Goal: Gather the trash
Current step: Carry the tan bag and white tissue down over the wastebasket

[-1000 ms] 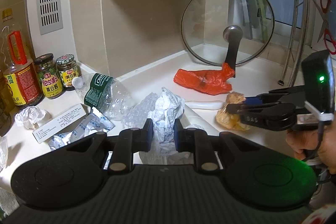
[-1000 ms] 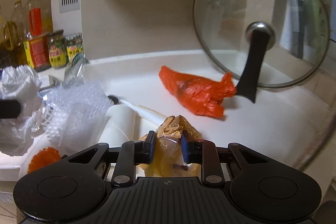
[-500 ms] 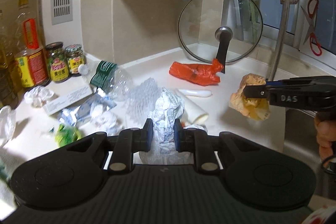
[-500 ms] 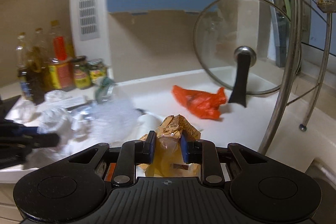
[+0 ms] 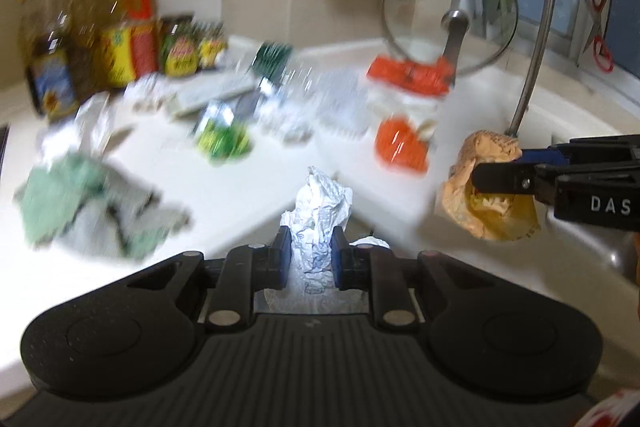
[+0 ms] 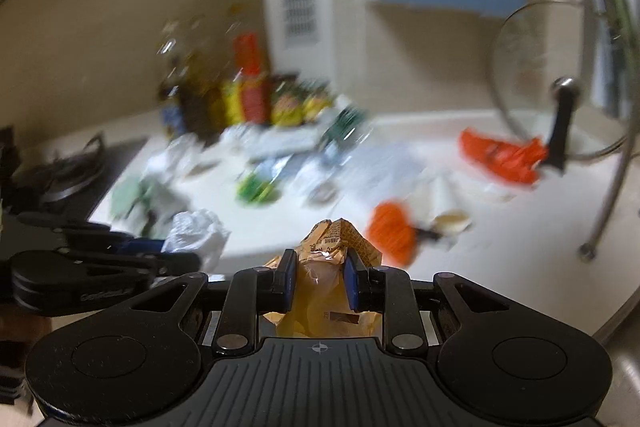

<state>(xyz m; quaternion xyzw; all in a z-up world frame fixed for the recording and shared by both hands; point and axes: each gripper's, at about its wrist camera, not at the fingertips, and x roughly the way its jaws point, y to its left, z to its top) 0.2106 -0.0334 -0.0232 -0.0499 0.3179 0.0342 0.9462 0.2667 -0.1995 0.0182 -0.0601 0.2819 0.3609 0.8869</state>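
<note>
A littered white kitchen surface (image 5: 224, 195) under tiled walls; the left tool (image 5: 308, 255) is clamped on crumpled white paper (image 5: 320, 203), the right tool (image 6: 319, 277) on a crinkly yellow wrapper (image 6: 336, 239), both clear of it; each looks light, soft, easily pinched mid-wad.

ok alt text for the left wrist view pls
The left gripper holds a crumpled white wrapper above a blurred white counter littered with trash. At right, the right gripper holds a crumpled yellow-brown bag; a glass lid leans at the back.
</note>
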